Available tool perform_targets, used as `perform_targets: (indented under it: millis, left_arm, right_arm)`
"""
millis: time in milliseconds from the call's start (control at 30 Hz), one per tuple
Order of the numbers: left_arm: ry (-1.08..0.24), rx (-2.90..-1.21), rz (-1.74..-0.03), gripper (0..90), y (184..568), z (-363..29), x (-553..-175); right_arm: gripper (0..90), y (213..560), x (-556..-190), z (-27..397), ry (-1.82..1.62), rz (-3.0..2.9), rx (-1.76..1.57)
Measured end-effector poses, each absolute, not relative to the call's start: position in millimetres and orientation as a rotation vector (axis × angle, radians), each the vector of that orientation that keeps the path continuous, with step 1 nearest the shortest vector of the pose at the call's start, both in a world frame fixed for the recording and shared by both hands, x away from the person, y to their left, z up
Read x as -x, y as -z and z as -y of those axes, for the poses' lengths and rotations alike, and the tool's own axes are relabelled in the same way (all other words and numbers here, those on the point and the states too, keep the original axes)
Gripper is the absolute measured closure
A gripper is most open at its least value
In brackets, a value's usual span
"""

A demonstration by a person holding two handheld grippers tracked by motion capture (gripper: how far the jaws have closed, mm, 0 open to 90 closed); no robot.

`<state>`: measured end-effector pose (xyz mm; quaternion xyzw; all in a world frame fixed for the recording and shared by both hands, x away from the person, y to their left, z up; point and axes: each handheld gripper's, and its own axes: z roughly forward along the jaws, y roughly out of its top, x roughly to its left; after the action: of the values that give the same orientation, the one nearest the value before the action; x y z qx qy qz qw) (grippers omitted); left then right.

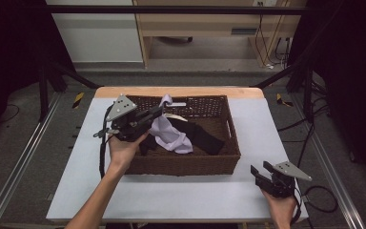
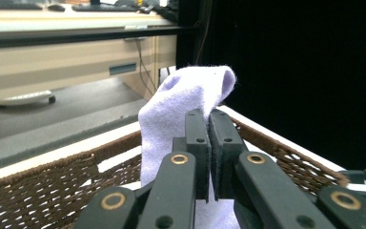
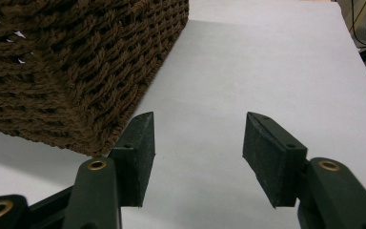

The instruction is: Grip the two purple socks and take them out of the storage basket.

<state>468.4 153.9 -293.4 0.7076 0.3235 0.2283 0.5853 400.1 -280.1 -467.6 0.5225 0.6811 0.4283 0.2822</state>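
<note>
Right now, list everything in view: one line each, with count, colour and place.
basket: one, dark brown wicker, centre of the table.
lilac cloth: one, pale lilac, rising from the basket's left half, pinched by the left gripper.
black garment: one, black, lying in the basket beside the lilac cloth.
table: one, white top with a wooden far edge.
desk: one, light wood, beyond the table.
left gripper: one, black, over the basket's left side, shut on the lilac cloth.
right gripper: one, black, at the table's near right corner, jaws open and empty.

Dim, dark-edged high view (sharp gripper views), soft overhead light, short shadow beside the basket [image 3: 76,71].
</note>
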Motion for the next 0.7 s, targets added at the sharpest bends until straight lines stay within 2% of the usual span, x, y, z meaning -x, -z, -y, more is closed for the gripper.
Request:
perform_targets:
  millis: [367,700]
  left_arm:
    - [-0.517,-1.616,-0.664,86.9,280,-171,-426]
    - [-0.512,-1.649,-0.621,86.9,290,-179,-399]
  right_arm:
    - [45.1,467,-399,281,-1.139,-1.817,-1.400]
    - [45.6,468,-399,281,-1.144,-1.820,-1.401]
